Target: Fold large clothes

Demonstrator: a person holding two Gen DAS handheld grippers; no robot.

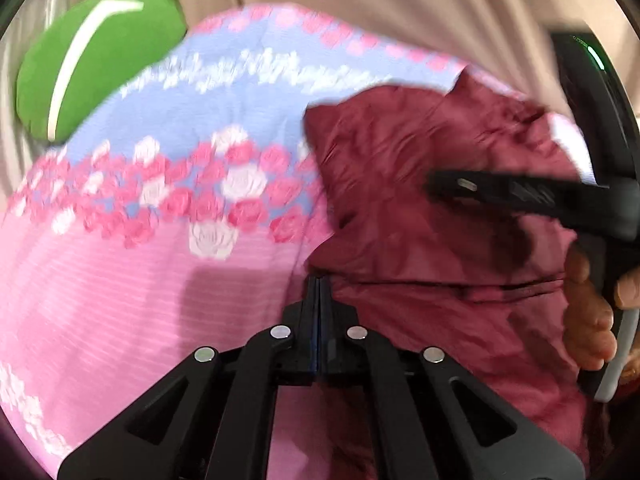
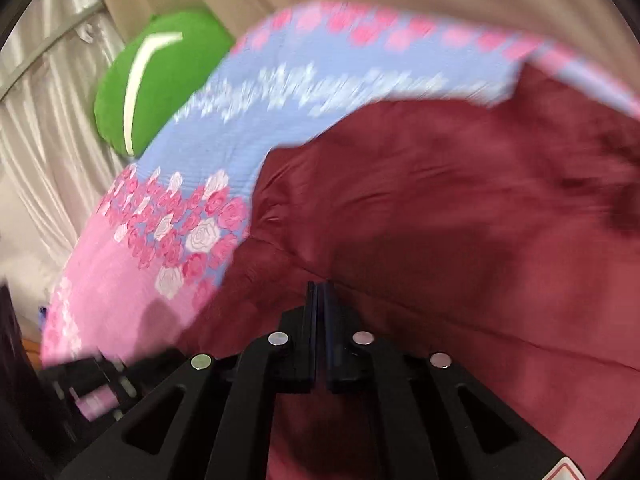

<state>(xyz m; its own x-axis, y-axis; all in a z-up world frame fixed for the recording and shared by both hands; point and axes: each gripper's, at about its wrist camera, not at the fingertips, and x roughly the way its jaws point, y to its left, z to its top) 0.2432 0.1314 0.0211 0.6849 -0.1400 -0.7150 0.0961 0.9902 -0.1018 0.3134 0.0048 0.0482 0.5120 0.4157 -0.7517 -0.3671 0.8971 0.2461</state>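
Note:
A maroon garment (image 1: 420, 152) (image 2: 440, 200) lies crumpled on a pink and blue rose-patterned bedspread (image 1: 160, 260) (image 2: 120, 280). My left gripper (image 1: 319, 280) is shut, its tips pinched at the garment's left edge, where a seam runs up to them. My right gripper (image 2: 321, 285) points down at the garment with a thin slit between its fingers and no cloth seen in it. In the left wrist view the right gripper (image 1: 430, 188) reaches in from the right above the garment, held by a hand (image 1: 588, 312). Both views are blurred.
A green cushion with a white stripe (image 1: 100, 52) (image 2: 160, 80) rests at the bed's far left. Beige fabric (image 1: 400, 8) hangs behind the bed, and pale curtains (image 2: 52, 100) hang on the left. Blurred black gear (image 2: 92, 392) shows at the right wrist view's lower left.

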